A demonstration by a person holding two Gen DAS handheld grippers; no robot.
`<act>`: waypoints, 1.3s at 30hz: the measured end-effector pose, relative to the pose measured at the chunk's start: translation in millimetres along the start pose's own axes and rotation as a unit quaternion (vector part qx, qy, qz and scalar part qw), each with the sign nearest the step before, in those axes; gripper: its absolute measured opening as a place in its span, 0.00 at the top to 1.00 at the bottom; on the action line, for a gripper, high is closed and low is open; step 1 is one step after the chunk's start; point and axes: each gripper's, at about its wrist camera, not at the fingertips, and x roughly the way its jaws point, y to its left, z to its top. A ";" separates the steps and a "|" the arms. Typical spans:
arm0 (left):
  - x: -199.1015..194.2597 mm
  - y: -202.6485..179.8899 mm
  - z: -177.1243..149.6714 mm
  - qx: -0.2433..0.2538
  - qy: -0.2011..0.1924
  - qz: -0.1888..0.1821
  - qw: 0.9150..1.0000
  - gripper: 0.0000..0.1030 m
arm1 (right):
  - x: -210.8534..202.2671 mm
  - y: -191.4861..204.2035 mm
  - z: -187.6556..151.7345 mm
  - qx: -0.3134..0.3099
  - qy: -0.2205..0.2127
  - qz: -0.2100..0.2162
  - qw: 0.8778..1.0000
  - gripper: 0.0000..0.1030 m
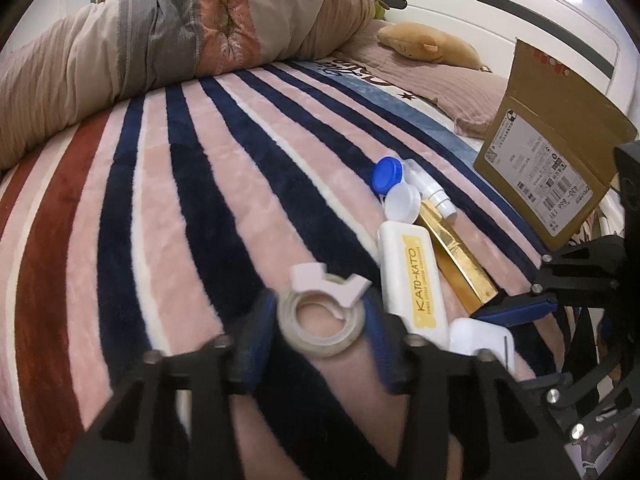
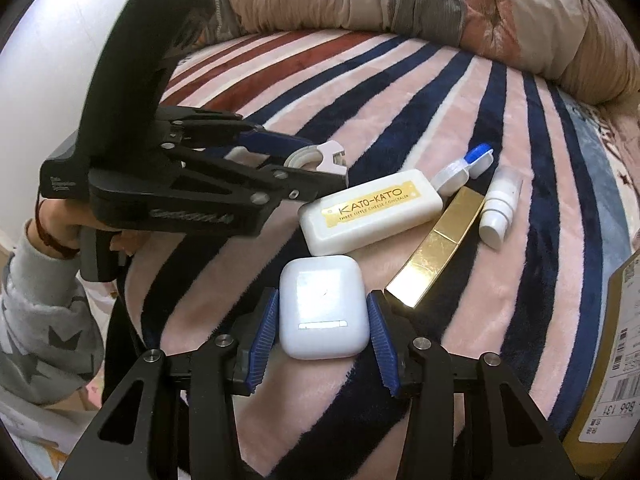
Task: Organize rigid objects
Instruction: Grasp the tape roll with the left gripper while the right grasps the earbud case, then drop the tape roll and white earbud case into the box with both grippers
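My left gripper (image 1: 320,328) is shut on a roll of clear tape (image 1: 322,326) with a white holder, held just above the striped blanket; it also shows in the right wrist view (image 2: 308,158). My right gripper (image 2: 322,320) is open, its blue pads on either side of a white earbud case (image 2: 323,312) lying on the blanket, small gaps at both sides. Beside them lie a white KATO-KATO box (image 2: 374,210), a gold bar-shaped case (image 2: 438,246), a small white spray bottle (image 2: 500,210) and a blue-and-clear contact lens case (image 2: 466,166).
A cardboard box (image 1: 556,168) with shipping labels stands open at the right edge of the bed. A bunched quilt (image 1: 160,40) lies along the far side. A tan plush toy (image 1: 430,44) rests near the white headboard (image 1: 520,12).
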 end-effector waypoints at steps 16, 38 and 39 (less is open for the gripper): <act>-118.1 -21.8 29.8 -0.018 -0.110 0.025 0.993 0.63 | -105.7 8.5 24.1 -0.003 -0.118 0.007 0.993 0.61; -78.2 -254.2 149.1 0.123 -0.080 -0.093 0.985 0.63 | -238.5 -158.9 -84.2 0.150 -0.182 -0.160 0.958 0.61; -74.2 -258.6 148.9 0.125 -0.072 -0.094 0.985 0.63 | -241.4 -161.1 -86.6 0.152 -0.185 -0.157 0.958 0.61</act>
